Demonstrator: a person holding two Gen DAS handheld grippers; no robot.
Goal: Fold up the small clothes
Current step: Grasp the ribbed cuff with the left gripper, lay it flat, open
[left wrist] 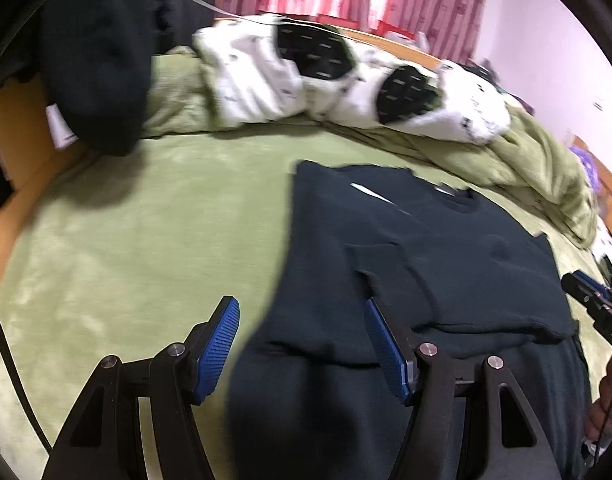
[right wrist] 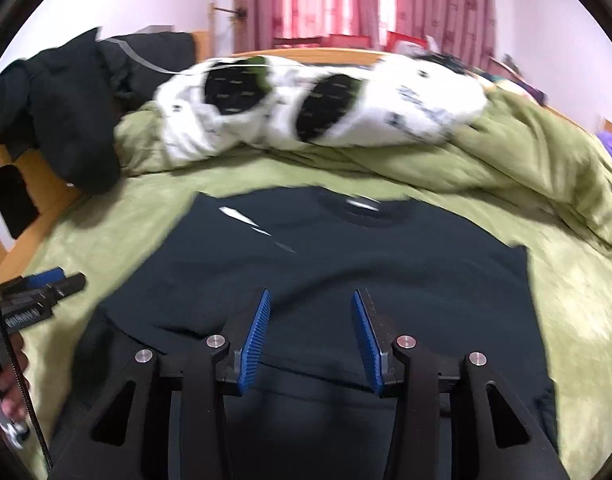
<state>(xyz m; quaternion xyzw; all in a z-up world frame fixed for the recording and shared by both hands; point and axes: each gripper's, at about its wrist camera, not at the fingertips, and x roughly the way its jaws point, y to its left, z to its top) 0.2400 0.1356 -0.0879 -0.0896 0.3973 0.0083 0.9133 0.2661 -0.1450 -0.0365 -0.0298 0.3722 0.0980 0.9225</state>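
A dark navy T-shirt (left wrist: 445, 264) lies flat on the green bed cover (left wrist: 146, 248), collar at the far end, its sides folded in. It also shows in the right wrist view (right wrist: 345, 272). My left gripper (left wrist: 302, 320) is open and empty above the shirt's near left edge. My right gripper (right wrist: 311, 312) is open and empty above the shirt's lower middle. Each gripper shows at the edge of the other's view, the right one (left wrist: 593, 304) at the shirt's right side and the left one (right wrist: 42, 284) at its left side.
A white and black bundle (right wrist: 317, 108) lies on a rumpled green blanket (right wrist: 545, 168) at the far end of the bed. A pile of dark clothes (left wrist: 102, 60) hangs over the wooden bed frame (left wrist: 26, 136) at far left. Red curtains (right wrist: 361, 0) hang behind.
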